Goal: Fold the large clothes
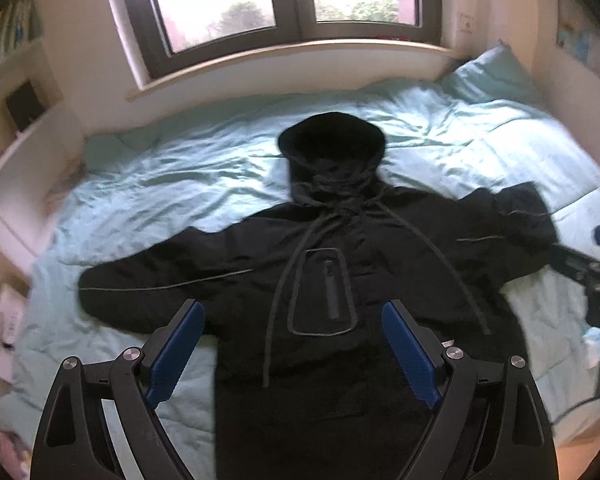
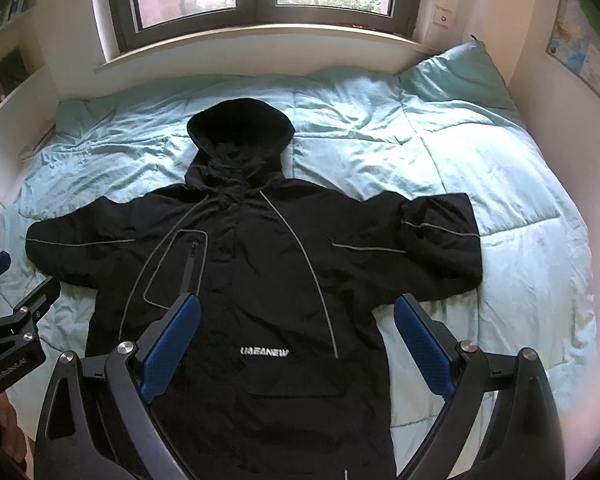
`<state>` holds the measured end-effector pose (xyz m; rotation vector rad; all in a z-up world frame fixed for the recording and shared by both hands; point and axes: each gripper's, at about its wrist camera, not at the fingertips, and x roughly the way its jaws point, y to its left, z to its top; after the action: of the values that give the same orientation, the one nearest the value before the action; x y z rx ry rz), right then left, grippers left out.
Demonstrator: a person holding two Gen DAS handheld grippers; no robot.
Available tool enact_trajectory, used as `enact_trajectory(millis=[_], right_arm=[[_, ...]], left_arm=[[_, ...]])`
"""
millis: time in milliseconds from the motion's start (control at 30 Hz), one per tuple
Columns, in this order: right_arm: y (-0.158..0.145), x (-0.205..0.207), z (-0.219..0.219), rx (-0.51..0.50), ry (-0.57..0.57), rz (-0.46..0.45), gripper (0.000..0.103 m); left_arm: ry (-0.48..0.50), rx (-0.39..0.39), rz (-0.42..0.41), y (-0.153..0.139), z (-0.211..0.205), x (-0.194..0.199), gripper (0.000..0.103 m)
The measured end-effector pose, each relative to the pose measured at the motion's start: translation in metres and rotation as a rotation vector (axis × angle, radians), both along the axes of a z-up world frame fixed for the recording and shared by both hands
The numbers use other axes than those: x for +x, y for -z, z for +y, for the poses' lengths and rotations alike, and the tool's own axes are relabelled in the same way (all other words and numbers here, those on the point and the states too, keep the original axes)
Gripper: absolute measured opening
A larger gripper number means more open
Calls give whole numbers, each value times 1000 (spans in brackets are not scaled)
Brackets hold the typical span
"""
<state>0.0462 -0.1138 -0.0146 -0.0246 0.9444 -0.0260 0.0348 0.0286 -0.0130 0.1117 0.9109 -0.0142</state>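
A large black hooded jacket point(image 1: 340, 272) lies face up on the bed, hood toward the window, both sleeves spread sideways. It shows in the right wrist view point(image 2: 260, 280) with white lettering on the chest; its right sleeve end point(image 2: 440, 240) is folded back on itself. My left gripper point(image 1: 294, 320) is open and empty above the jacket's lower left body. My right gripper point(image 2: 298, 316) is open and empty above its lower right body. The right gripper shows in the left wrist view point(image 1: 596, 272), and the left gripper in the right wrist view point(image 2: 16, 312).
The bed has a light turquoise duvet point(image 2: 500, 200) and a pillow point(image 2: 456, 76) at the far right. A window sill point(image 2: 260, 40) runs behind the bed. White shelves point(image 1: 16, 152) stand to the left, a wall to the right.
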Motion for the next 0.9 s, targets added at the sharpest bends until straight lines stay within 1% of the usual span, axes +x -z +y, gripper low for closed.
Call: enact_trajectory(millis=[67,133,300,367,433,500,533,600,633,700,767,833,900], right_arm=[[0,5,4,-4,-11,-2,98],[3,10,9,-10,-19,-1,98],[16,29,10,-18,-21,31,98],[23,36,9,-16,-12,53,98],[31,42,8,-12,-4,76,98],[40,49,8,-13,1,100,98],[44,52,8,-18,1,110,98],[53,61,12,-35,-9,134,98],[57,64,15,-43,-15,143,98],[65,71,21,-67,-30,165,98],[76,79,29,-96,-51,194,98],[86,85,38,-116,-66,216,98],[96,94,48,-133,-84,240,98]], left_arm=[[-10,-32,15,3,6,7,91],[-35,-31,28,8,10,15,91],[-53,-26,37,21,13,27,91],[-63,-54,49,31,20,34,91],[-98,-113,87,46,37,42,91],[-166,-178,112,62,65,50,91],[-197,-189,114,66,76,52,91],[-290,-210,99,77,112,55,91],[-351,-221,86,81,138,55,91],[-438,-261,53,87,180,51,91],[-526,-341,10,94,237,48,91],[-606,-396,-33,104,294,44,91],[-649,-442,-47,115,341,47,91]])
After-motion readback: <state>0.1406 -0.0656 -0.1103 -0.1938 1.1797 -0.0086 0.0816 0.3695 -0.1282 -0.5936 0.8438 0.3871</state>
